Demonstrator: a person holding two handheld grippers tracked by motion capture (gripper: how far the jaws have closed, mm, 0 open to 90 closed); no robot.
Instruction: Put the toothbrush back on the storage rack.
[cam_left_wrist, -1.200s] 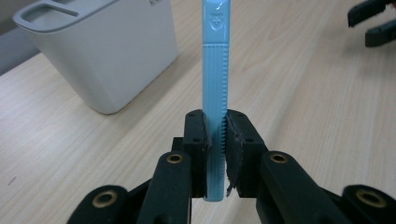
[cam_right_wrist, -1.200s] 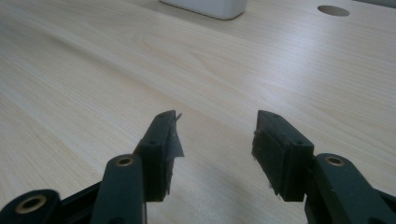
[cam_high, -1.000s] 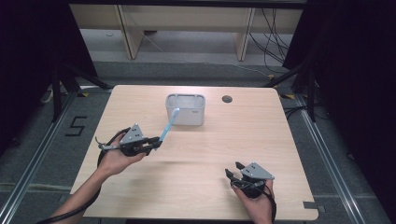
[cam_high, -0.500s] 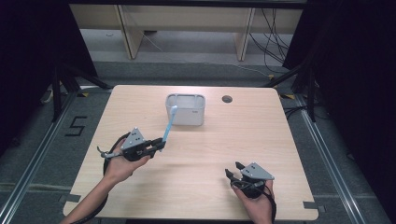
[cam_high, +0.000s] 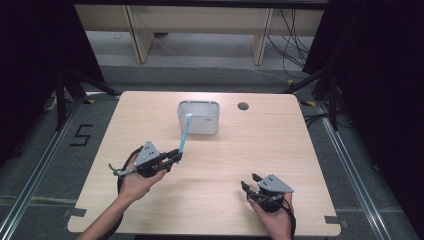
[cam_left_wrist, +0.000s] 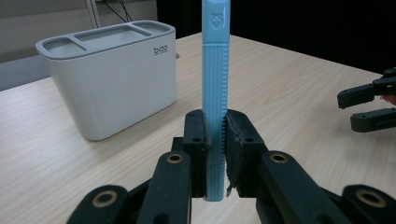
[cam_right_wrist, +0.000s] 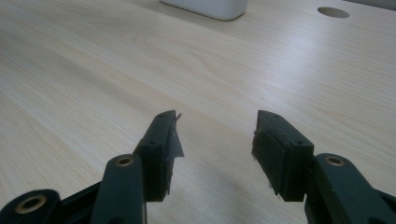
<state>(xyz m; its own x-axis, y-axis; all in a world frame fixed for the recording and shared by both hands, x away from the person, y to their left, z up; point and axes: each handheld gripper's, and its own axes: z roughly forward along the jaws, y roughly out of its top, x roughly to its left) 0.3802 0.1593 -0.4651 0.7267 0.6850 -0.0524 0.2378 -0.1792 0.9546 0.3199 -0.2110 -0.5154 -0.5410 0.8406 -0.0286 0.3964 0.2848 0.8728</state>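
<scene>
1. Left claw: clamped on light blue toothbrush near its lower end; brush head raised toward white holder, just short of it.
2. Same grip from left gripper view: toothbrush upright between pads, holder behind at left.
3. Right claw: jaws apart, holding nothing, low over table at near right, well apart from toothbrush.
</scene>
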